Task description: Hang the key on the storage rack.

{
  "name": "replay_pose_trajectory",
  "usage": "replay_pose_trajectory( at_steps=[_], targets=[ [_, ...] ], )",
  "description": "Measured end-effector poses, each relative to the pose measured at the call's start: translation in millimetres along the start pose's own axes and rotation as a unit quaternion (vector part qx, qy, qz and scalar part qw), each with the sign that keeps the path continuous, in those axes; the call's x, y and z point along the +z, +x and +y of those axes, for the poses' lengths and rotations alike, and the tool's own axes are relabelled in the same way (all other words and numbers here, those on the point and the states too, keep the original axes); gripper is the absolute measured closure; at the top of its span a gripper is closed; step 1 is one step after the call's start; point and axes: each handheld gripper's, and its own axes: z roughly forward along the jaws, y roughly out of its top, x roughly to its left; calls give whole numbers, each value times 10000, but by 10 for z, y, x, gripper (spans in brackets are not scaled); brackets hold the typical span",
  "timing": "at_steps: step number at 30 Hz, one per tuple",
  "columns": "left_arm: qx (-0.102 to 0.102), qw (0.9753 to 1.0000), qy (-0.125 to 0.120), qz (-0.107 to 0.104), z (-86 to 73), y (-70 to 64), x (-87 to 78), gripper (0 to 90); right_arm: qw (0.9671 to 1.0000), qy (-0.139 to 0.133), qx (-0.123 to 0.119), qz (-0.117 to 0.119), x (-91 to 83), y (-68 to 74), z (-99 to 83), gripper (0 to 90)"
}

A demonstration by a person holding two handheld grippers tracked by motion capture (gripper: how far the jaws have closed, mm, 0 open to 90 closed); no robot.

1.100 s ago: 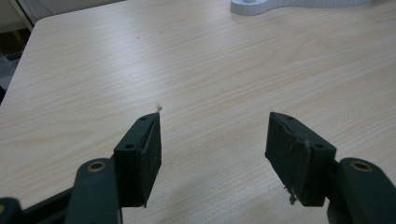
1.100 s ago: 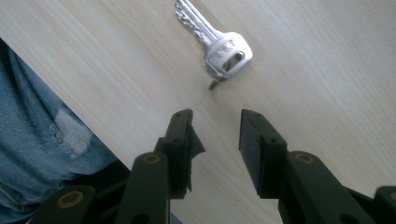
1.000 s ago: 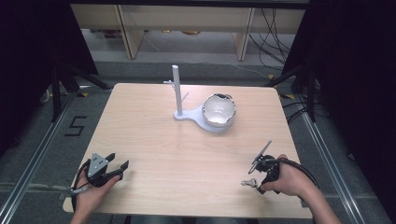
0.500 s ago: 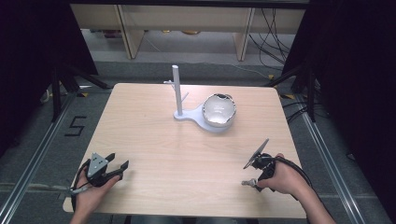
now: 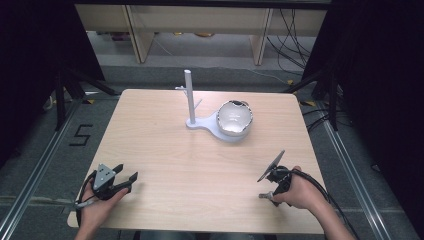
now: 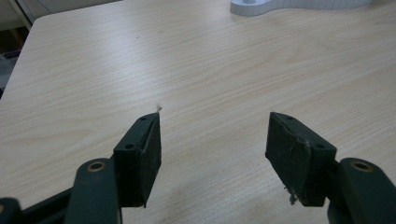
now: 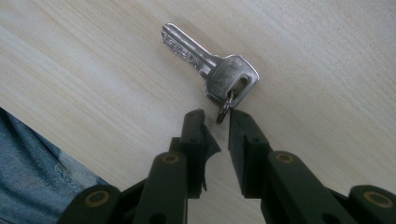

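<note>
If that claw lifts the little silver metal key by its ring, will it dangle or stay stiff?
The silver metal key itself looks rigid and thin, likely light. Hung from its small ring, it would probably swing loosely. Flat on the smooth wooden table, it may slide if nudged.

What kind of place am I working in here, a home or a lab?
Most likely a lab or recording rig, not a home. A bare wooden table stands between dark curtains, with metal rails and a taped "5" on the floor and loose cables behind it. A person holds a gripper in each hand.
</note>
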Motion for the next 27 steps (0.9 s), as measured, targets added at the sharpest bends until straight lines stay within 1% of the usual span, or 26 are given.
replay_pose_trajectory(
  at_steps=[1,4,5,6,7,9,11,12,13,14,15,16,18,20,22,23,24,26,27],
  targets=[
    [3,10000,3,-3,0,0,0,354,10000,-5,-83,-1,3,-10,3,776],
    [2,10000,4,-3,0,0,1,354,10000,35,-49,-52,13,-9,6,791],
    [2,10000,4,-3,0,0,1,354,9999,23,-87,-59,17,-20,7,791],
    [1,10000,3,-5,0,0,2,354,10000,29,31,-57,18,-3,8,791],
    [-1,10000,2,-6,0,0,2,354,10000,23,52,-27,18,1,10,791],
    [0,10000,3,-9,0,1,1,354,10000,36,-33,-75,22,-13,16,791],
    [-2,10000,2,-9,0,2,1,354,9999,14,-51,-94,24,-18,16,791],
    [-5,10000,1,-11,0,3,0,354,9999,62,79,-94,18,-7,18,820],
    [-5,10000,1,-11,0,3,0,354,9999,62,79,-94,18,-7,18,820],
    [-7,10000,3,-11,0,3,0,354,9999,102,51,-85,15,-13,20,850],
    [-3,10000,32,-6,2,4,-4,354,9999,102,51,-85,15,-13,20,850],
    [-4,10000,-1,-13,0,3,0,354,9999,100,33,-91,14,-16,19,877],
    [-3,10000,31,-11,2,4,-3,354,9999,101,20,-71,11,-24,17,882],
    [-4,10000,9,-22,1,4,0,354,9999,102,7,-98,9,-29,15,881],
    [1,10000,40,-15,3,4,-2,354,9999,81,-19,-100,7,-36,12,864],
    [0,10000,20,-14,2,4,2,353,9999,65,-10,-100,-2,-22,11,836],
    [3,10000,16,-17,1,4,4,353,9999,65,-10,-100,-2,-22,11,836],
    [2,10000,8,-17,0,1,5,354,9998,73,-92,-134,6,-14,17,833],
    [2,10000,8,-17,0,1,5,353,9999,80,-104,-100,10,-15,20,839]
  ],
)
